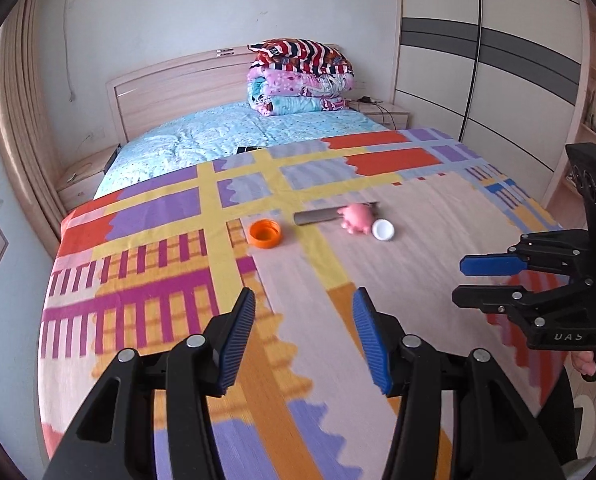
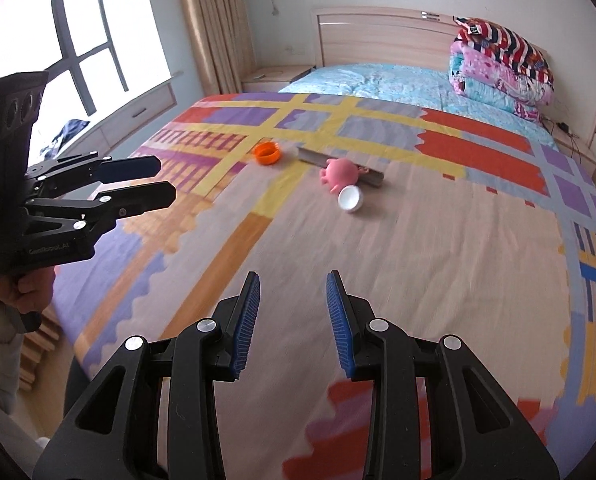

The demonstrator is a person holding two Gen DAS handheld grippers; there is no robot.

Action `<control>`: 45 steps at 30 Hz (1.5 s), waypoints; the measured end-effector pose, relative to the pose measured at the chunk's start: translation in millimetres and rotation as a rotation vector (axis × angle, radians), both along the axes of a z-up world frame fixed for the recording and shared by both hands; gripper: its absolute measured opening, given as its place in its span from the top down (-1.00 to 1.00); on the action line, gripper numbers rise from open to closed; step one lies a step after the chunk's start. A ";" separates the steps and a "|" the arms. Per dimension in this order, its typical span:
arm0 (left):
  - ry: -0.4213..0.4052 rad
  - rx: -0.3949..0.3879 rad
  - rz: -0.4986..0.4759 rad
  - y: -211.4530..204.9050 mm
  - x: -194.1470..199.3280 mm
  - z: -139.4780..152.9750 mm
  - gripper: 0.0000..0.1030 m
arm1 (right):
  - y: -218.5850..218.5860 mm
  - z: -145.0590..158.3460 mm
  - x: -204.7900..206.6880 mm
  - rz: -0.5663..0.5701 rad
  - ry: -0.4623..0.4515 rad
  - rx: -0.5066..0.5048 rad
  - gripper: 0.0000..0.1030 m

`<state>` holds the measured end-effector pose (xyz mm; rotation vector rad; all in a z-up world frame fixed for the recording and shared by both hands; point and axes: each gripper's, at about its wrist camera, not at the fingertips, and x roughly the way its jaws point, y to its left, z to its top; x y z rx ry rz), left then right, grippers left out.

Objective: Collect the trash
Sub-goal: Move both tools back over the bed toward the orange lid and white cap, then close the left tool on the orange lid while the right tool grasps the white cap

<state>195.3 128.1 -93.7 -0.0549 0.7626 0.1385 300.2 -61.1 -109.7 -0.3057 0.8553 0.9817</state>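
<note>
Hovering hand-held gripper (image 1: 303,300) agape, orange cap (image 1: 264,233) ahead

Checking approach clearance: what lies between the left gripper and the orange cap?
Nothing but patterned bedspread. In the left wrist view the stretch from the left gripper, jaws open and empty, to the orange cap is bare.

Ahead of me at twelve o'clock on the bed (image 1: 417,280) lie an orange cap (image 1: 264,233), open side up, a grey tube (image 1: 317,216) on its side, a pink toy (image 1: 355,219) touching it, and a white cap (image 1: 382,230) tipped at the toy's four o'clock.
</note>
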 end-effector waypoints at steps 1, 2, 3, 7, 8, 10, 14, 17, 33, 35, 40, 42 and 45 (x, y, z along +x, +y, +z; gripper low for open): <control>0.001 0.004 0.011 5.0 5.6 -1.6 -0.14 | 2.8 -1.0 5.3 0.000 0.005 0.002 0.33; 0.004 0.009 0.017 7.9 9.6 -2.5 -0.15 | 4.6 -1.8 8.1 -0.001 0.009 0.000 0.33; 0.010 0.020 0.022 10.3 13.9 -3.9 -0.15 | 7.7 -2.8 12.2 -0.002 0.010 -0.008 0.33; 0.033 0.049 0.036 20.6 32.7 -10.7 -0.15 | 16.5 -6.6 27.4 -0.016 0.010 -0.021 0.33; 0.043 0.049 0.043 24.4 38.5 -13.3 -0.15 | 18.8 -7.9 32.1 -0.021 0.011 -0.023 0.33; 0.050 0.051 0.047 29.5 46.5 -15.9 -0.15 | 22.8 -9.9 39.4 -0.026 0.016 -0.025 0.33; 0.056 0.033 0.036 38.9 64.6 -20.7 -0.15 | 31.2 -15.8 53.2 -0.030 0.034 -0.028 0.33; 0.074 0.024 0.035 43.1 77.0 -27.7 -0.15 | 34.1 -18.6 59.4 -0.036 0.047 -0.025 0.33; 0.104 0.029 0.030 51.9 105.8 -40.7 -0.11 | 43.3 -21.0 70.9 -0.036 0.015 -0.052 0.56; 0.115 0.022 0.026 52.0 108.7 -43.3 0.06 | 46.2 -21.1 71.0 -0.027 0.008 -0.058 0.60; 0.117 0.006 0.037 54.6 108.4 -45.3 0.44 | 46.5 -21.1 72.2 -0.027 0.012 -0.054 0.65; 0.116 0.002 0.041 52.7 105.0 -45.2 0.44 | 44.4 -21.0 72.1 -0.035 0.014 -0.051 0.65; 0.108 0.003 0.036 48.1 96.9 -42.2 0.44 | 40.3 -19.7 68.1 -0.039 0.017 -0.045 0.66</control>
